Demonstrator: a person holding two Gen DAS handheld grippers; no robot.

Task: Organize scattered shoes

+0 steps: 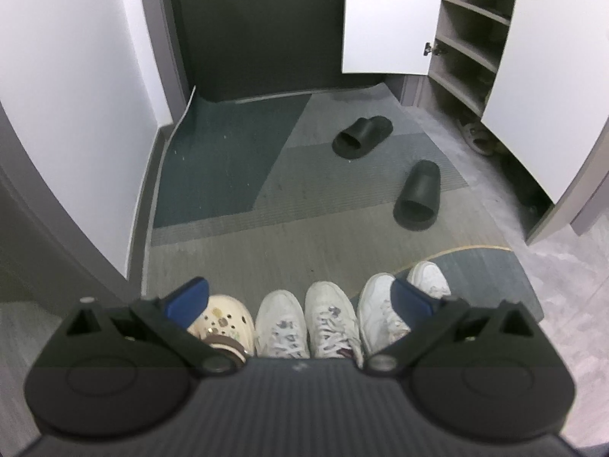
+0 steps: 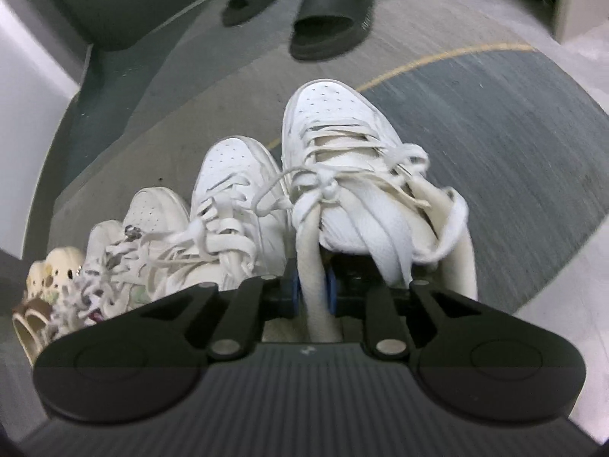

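Observation:
In the left wrist view a row of shoes lies at the near floor edge: a cream clog (image 1: 224, 320), two white laced sneakers (image 1: 308, 323), and a white sneaker (image 1: 380, 312) with its mate (image 1: 428, 278) beside it. My left gripper (image 1: 300, 299) is open above the row, holding nothing. Two black slides (image 1: 363, 136) (image 1: 418, 194) lie apart on the mat. My right gripper (image 2: 313, 293) is shut on the collar of the rightmost white sneaker (image 2: 335, 129), next to its mate (image 2: 236, 175). The slides also show in the right wrist view (image 2: 331, 19).
An open shoe cabinet (image 1: 472, 34) with bare shelves stands at the right, white doors (image 1: 384, 19) swung out; brown sandals (image 1: 477, 135) lie at its foot. A dark door (image 1: 259, 26) is ahead, a white wall (image 1: 76, 76) at the left. A round grey rug (image 1: 479, 266) lies at the right.

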